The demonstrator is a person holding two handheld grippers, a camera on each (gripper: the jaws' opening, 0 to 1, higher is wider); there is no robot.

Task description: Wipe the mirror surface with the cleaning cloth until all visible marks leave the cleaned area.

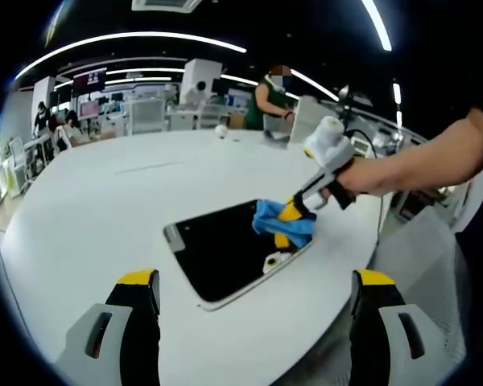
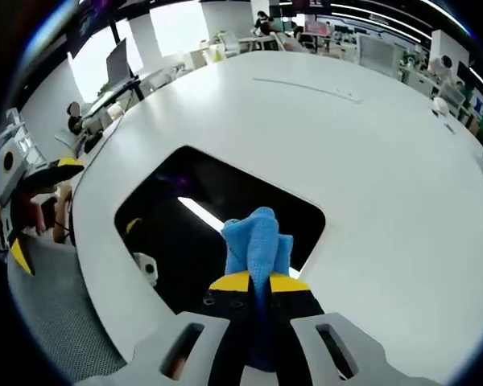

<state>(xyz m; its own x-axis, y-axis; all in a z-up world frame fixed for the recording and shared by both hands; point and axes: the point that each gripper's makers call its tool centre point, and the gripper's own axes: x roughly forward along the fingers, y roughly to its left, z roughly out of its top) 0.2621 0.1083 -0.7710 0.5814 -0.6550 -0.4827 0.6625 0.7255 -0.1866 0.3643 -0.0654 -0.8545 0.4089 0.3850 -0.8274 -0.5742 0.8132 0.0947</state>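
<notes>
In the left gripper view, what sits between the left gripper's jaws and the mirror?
Only bare white table. The left gripper hangs open short of the mirror.

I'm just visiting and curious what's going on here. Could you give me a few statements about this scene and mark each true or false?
1. The right gripper is shut on the blue cloth. True.
2. The mirror lies flat on the white table. True.
3. The left gripper holds the cloth. False: its jaws stand wide apart, holding nothing.
4. The cloth is red. False: it is blue.
5. The cloth is over the mirror. True.
</notes>
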